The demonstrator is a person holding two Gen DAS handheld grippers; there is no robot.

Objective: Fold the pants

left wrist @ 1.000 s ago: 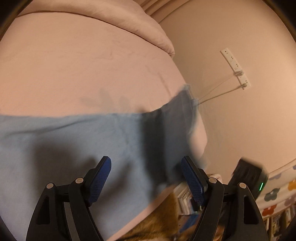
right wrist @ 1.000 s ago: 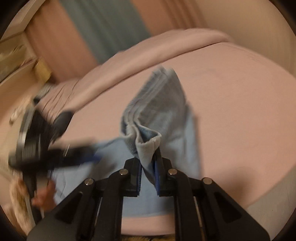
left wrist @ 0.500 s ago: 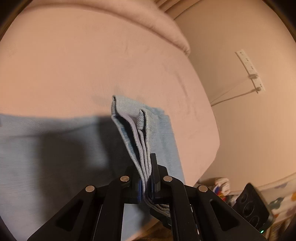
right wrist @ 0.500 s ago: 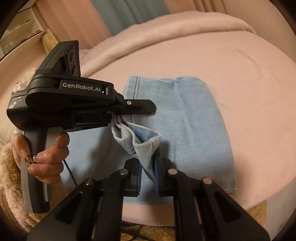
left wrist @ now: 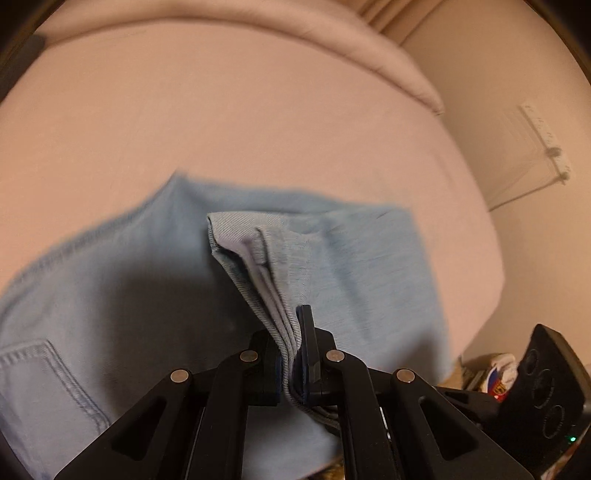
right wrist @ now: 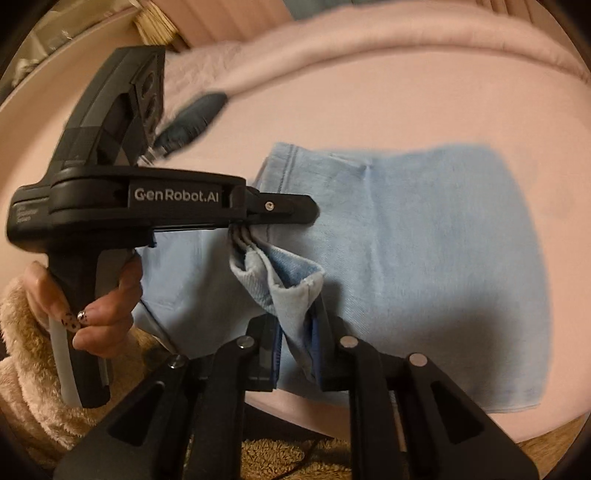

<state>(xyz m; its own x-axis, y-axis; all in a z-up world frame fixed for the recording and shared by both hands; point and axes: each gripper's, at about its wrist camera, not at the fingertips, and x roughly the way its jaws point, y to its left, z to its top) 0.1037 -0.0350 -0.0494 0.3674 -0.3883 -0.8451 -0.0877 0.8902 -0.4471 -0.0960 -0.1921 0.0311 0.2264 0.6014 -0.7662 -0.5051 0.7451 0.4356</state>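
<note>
Light blue denim pants (left wrist: 369, 258) lie folded on the pink bed (left wrist: 221, 122); they also show in the right wrist view (right wrist: 443, 229). My left gripper (left wrist: 293, 365) is shut on several stacked layers of the pants' edge. It also shows from the side in the right wrist view (right wrist: 280, 212), pinching the same bunch of layers. My right gripper (right wrist: 297, 354) is shut on the neighbouring part of that edge, lifted a little above the flat pants. A back pocket (left wrist: 40, 373) shows at lower left.
A pink duvet (right wrist: 424, 33) is bunched along the far side of the bed. A beige wall with a white socket strip (left wrist: 546, 144) stands to the right. A fluffy rug (right wrist: 280, 458) lies below the bed's edge. A dark object (right wrist: 192, 120) lies blurred on the bed.
The left gripper, open a second ago, has shut on the pants' edge. Both grippers have carried the edge over the flat pants. The right gripper has stayed shut on the cloth.
</note>
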